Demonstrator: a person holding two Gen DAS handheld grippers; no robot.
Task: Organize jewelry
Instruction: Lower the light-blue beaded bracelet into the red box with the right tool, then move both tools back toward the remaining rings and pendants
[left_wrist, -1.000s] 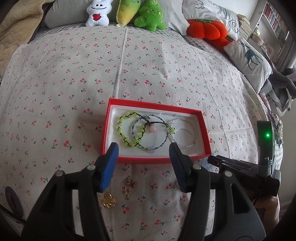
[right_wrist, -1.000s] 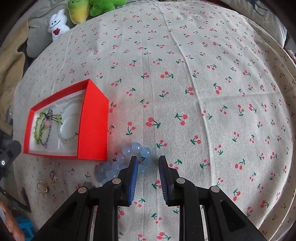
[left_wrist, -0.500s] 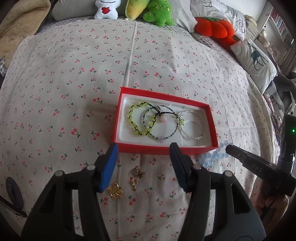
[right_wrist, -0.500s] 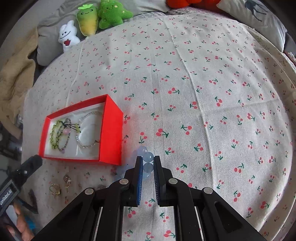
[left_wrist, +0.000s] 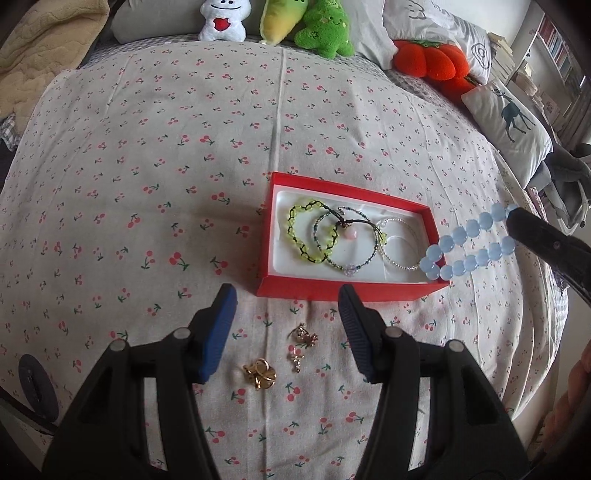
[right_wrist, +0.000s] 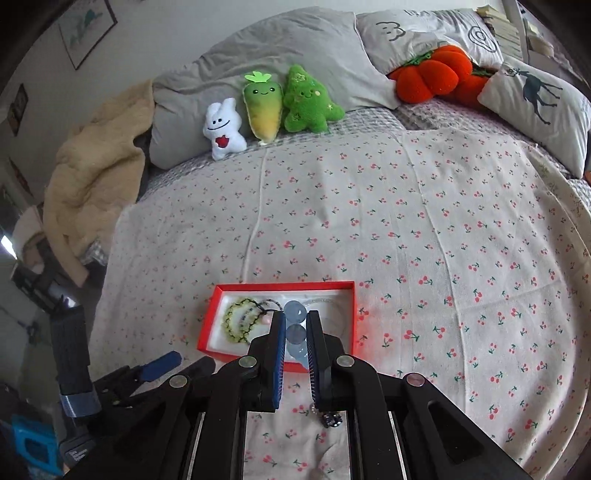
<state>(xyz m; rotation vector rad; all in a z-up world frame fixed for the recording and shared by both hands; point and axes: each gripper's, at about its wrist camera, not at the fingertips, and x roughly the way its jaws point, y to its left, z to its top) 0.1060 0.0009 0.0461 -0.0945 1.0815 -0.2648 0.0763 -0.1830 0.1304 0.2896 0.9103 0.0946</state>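
A red box (left_wrist: 266, 254) (right_wrist: 207, 328) with a white lining lies on the cherry-print bedspread and holds a yellow-green bracelet (left_wrist: 308, 230), a dark beaded bracelet (left_wrist: 347, 242) and a clear bead bracelet (left_wrist: 400, 242). My right gripper (right_wrist: 295, 332) is shut on a pale blue bead bracelet (left_wrist: 465, 249) (right_wrist: 295, 334), which hangs in the air over the box's right end. My left gripper (left_wrist: 286, 314) stands open just in front of the box with nothing between its fingers. Below it on the cloth lie a gold ring (left_wrist: 260, 374) and two small gold charms (left_wrist: 303, 336).
Plush toys (right_wrist: 273, 107) and grey pillows (right_wrist: 273, 51) line the head of the bed, with an orange pumpkin cushion (right_wrist: 428, 75) and a deer-print pillow (left_wrist: 511, 122) at the right. A beige blanket (right_wrist: 99, 173) is heaped at the left. A small dark beaded piece (right_wrist: 330, 419) lies under the right gripper.
The right gripper closed on the blue bead bracelet beside the box and lifted it off the cloth toward the box. The left gripper drew slightly back and stayed open.
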